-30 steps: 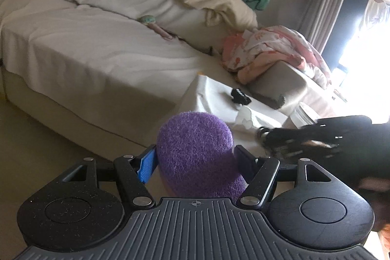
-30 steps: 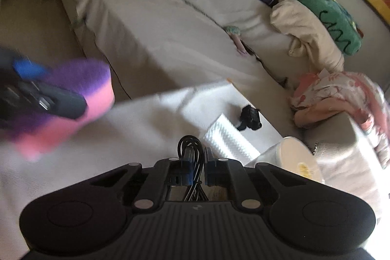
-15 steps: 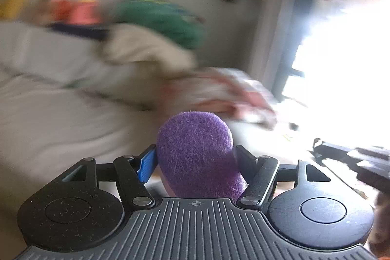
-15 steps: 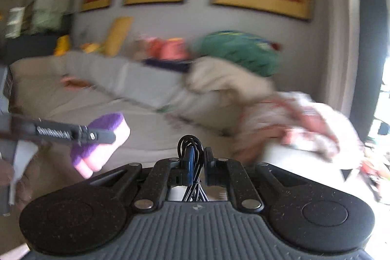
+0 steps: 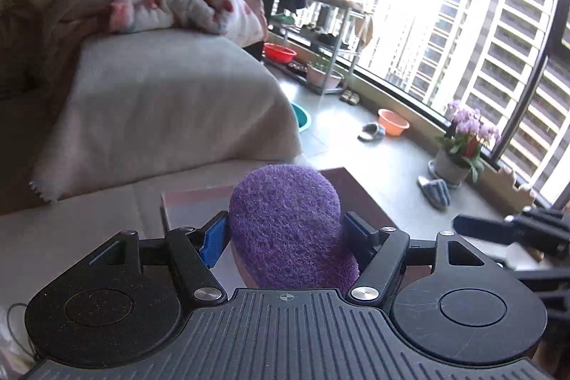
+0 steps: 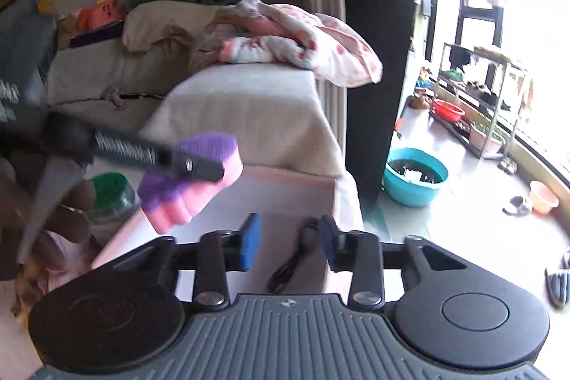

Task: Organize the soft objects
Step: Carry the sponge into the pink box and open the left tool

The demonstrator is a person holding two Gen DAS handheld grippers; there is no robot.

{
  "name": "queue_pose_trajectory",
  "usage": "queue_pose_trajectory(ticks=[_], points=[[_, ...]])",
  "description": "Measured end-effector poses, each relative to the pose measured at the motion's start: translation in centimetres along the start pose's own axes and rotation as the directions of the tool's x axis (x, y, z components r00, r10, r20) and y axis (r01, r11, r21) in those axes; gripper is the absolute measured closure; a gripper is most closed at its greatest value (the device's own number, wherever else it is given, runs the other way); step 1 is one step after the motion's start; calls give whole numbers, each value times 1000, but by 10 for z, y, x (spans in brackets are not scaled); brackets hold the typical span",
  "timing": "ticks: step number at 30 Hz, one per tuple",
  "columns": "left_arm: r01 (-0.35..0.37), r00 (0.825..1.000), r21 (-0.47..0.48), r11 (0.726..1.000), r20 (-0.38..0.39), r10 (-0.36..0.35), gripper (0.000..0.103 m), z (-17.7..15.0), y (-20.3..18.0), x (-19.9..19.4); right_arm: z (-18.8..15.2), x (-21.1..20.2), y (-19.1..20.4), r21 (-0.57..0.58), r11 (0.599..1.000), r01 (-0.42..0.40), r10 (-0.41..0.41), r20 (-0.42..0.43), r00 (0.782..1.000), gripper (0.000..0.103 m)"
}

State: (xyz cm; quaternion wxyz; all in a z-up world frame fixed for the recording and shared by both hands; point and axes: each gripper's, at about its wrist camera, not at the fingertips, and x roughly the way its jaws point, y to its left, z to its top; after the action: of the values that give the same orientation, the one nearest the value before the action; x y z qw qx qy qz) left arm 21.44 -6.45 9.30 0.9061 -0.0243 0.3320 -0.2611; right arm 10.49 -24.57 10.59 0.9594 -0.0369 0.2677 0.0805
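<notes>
My left gripper (image 5: 285, 219) is shut on a sponge (image 5: 285, 230) with a purple scrub top and a pink body. It hangs over a shallow pink tray (image 5: 185, 202). In the right wrist view the same sponge (image 6: 185, 194) sits in the left gripper (image 6: 199, 173) above the tray's left part (image 6: 285, 180). My right gripper (image 6: 288, 230) is over the tray too and its jaws are opening. A black cable (image 6: 295, 259) lies between the blue pads, which stand clear of it, close by the right one.
A sofa arm (image 6: 249, 102) under a grey cover stands behind the tray, with a pink flowered blanket (image 6: 292, 38) on top. A green-lidded jar (image 6: 110, 191) and a person's hand (image 6: 71, 212) are at the left. Basins, slippers and a plant pot (image 5: 452, 166) lie on the floor by the window.
Both grippers have swung right from the sofa and white table to the pink tray by the window. The right gripper's jaws, shut on the black cable before, have parted. The left keeps the sponge.
</notes>
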Motion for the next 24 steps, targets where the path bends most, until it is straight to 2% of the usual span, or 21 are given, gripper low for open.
queue_pose_trajectory(ticks=[2, 4, 6, 7, 8, 9, 10, 12, 13, 15, 19, 24], points=[[29, 999, 0, 1000, -28, -29, 29, -2, 0, 0, -8, -2, -10, 8, 1000, 3, -3, 9, 1000, 57], [64, 993, 32, 997, -101, -61, 28, 1, -3, 4, -11, 0, -9, 12, 1000, -1, 0, 7, 1000, 51], [39, 984, 110, 993, -178, -19, 28, -13, -12, 7, -11, 8, -6, 10, 1000, -10, 10, -2, 1000, 50], [32, 981, 127, 991, -196, -7, 28, -24, -16, 5, -13, 9, 4, 3, 1000, -12, 12, -6, 1000, 50], [36, 981, 101, 994, -195, -16, 30, -29, -13, 6, -13, 12, 9, -3, 1000, -13, 13, -7, 1000, 50], [50, 984, 39, 998, -171, -43, 31, -30, -5, 5, -15, 10, 15, -9, 1000, -11, 11, -4, 1000, 50], [87, 989, -70, 994, -117, -95, 31, -32, 8, -3, -14, 10, 20, -15, 1000, -13, 13, 0, 1000, 50], [157, 987, -244, 957, 1, -161, 31, -33, 31, -20, -15, 6, 27, -18, 1000, -18, 18, 10, 1000, 50], [163, 987, -270, 949, 41, -158, 31, -32, 38, -28, -15, 5, 29, -20, 1000, -18, 18, 12, 1000, 50], [137, 986, -243, 960, 128, -109, 31, -30, 44, -50, -16, 2, 30, -27, 1000, -10, 10, 11, 1000, 50], [76, 966, -163, 984, 255, -33, 31, -40, 49, -105, -22, -2, 32, -32, 999, -6, 6, 3, 1000, 49], [-83, 943, -164, 983, 306, 131, 31, -90, 71, -179, -33, -2, 46, -66, 997, -40, 39, -15, 999, 47]])
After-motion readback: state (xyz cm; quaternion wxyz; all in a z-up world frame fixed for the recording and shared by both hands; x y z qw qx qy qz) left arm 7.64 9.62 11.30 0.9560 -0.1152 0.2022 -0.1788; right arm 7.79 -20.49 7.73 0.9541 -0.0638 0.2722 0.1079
